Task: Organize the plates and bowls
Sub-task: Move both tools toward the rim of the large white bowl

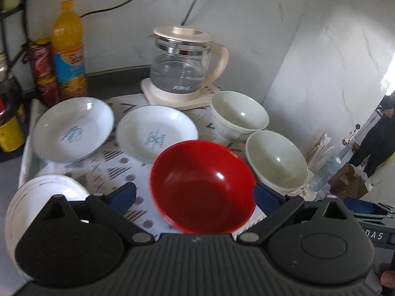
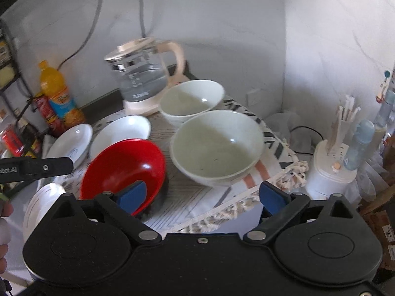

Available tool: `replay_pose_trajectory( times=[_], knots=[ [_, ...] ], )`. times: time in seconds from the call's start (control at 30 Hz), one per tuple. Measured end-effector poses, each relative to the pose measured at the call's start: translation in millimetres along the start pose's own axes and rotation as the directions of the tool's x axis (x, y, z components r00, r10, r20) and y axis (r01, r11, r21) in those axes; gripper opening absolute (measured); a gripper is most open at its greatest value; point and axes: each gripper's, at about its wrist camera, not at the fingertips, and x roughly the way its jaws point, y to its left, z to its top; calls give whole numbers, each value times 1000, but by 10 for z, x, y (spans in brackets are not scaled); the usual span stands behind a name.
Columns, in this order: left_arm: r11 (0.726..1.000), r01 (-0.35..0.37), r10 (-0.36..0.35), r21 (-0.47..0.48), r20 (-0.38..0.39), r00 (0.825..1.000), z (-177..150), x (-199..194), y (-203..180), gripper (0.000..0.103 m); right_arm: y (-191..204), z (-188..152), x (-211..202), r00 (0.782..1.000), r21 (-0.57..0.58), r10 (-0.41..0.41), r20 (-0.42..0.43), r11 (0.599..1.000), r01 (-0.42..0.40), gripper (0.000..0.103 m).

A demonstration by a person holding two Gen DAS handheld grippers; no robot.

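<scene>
Five dishes: on patterned cloth (image 1: 118, 170)
red bowl (image 1: 202, 187): front centre, between left gripper (image 1: 195, 194) fingers, no pad contact visible
pale bowls (image 1: 239, 116) (image 1: 276, 160): right of red, just beside each other
white plates (image 1: 72, 129) (image 1: 156, 133): behind-left, side by side
left gripper jaws: spread wide
right gripper (image 2: 202, 194): jaws spread, nothing gripped, left pad overlaps red bowl (image 2: 123, 167) in view
kettle (image 1: 185, 66): behind cloth
orange bottle (image 1: 68, 49): far left
</scene>
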Motion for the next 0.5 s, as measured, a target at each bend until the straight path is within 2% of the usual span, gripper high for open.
replay_pose_trajectory(
  times=[0.17, 0.33, 0.5],
  knots=[
    [996, 36, -36, 80, -4, 999, 194, 282, -232, 100, -190, 117, 176, 999, 50, -35, -3, 998, 35, 88],
    [989, 84, -81, 119, -23, 996, 367, 561, -421, 100, -338, 216, 325, 998, 87, -53, -12, 995, 54, 87],
    [983, 127, -121, 130, -54, 991, 502, 866, -575, 99, -434, 259, 501, 998, 110, -41, -45, 993, 45, 72]
  ],
)
